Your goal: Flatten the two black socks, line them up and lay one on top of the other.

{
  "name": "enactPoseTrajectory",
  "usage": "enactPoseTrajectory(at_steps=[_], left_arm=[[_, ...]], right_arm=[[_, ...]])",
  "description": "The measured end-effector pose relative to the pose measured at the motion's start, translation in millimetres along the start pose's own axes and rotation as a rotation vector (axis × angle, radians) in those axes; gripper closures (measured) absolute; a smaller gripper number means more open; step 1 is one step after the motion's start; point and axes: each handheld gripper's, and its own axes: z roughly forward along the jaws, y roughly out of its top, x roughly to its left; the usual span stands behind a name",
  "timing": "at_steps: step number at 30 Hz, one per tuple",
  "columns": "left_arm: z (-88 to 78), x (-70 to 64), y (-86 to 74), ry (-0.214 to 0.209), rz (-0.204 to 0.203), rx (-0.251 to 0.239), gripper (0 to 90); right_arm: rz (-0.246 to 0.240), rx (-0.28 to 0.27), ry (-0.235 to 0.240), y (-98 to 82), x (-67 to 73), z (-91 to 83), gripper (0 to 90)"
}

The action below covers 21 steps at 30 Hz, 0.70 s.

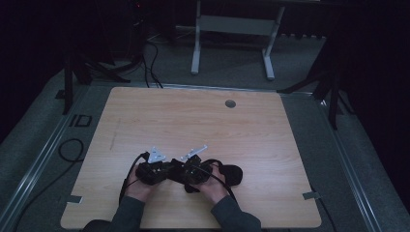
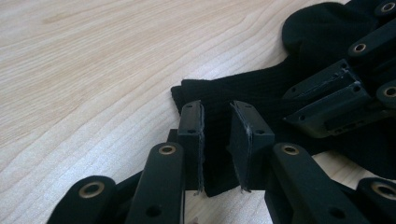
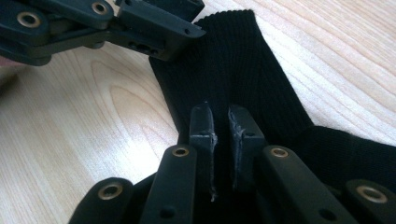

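Left gripper [image 2: 217, 144] clamps ribbed cuff of black knitted sock [image 3: 243, 70]; right gripper [image 3: 222, 140] pinches leg. Risk: thin fabric slipping out.

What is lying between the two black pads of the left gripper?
In the left gripper view, the ribbed cuff edge of the black knitted sock lies between the left gripper pads.

- One black sock [image 3: 243, 70] lay on the worktop [image 1: 193, 121].
- Two claws were there: the left claw [image 2: 215, 140] and the right claw [image 3: 222, 140].
- Two hands, a left hand [image 1: 140, 188] and a right hand [image 1: 212, 188].
- One round grommet [image 1: 230, 103] sat in the worktop.
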Motion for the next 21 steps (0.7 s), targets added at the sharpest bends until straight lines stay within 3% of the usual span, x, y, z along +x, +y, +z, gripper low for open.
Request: enactPoseTrajectory(at_steps=[7, 11, 15, 17, 18, 21], left_arm=[[6.1, 0.1, -0.6, 0.007, 0.010, 0.054, 75.9], [7.3, 0.2, -0.8, 0.003, 0.008, 0.067, 76.7], [7.4, 0.4, -0.9, 0.001, 0.007, 0.071, 77.0], [7.4, 0.4, -0.9, 0.001, 0.007, 0.071, 77.1], [7.6, -0.2, -0.8, 0.003, 0.010, 0.073, 77.2], [7.9, -0.2, -0.9, 0.003, 0.006, 0.073, 77.2]], right_arm=[[-0.004, 0.011, 0.004, -0.2, -0.5, 2.3, 80.4], [-0.007, 0.008, 0.018, -0.5, 0.6, 0.9, 75.1], [-0.002, -0.046, 0.069, -0.8, -0.3, -12.2, 66.1], [-0.004, -0.059, 0.071, -1.1, -1.1, -16.8, 66.1], [0.003, -0.098, 0.063, -2.5, -5.2, -30.5, 63.4], [0.028, -0.140, 0.015, -6.3, -16.0, -48.4, 62.9]])
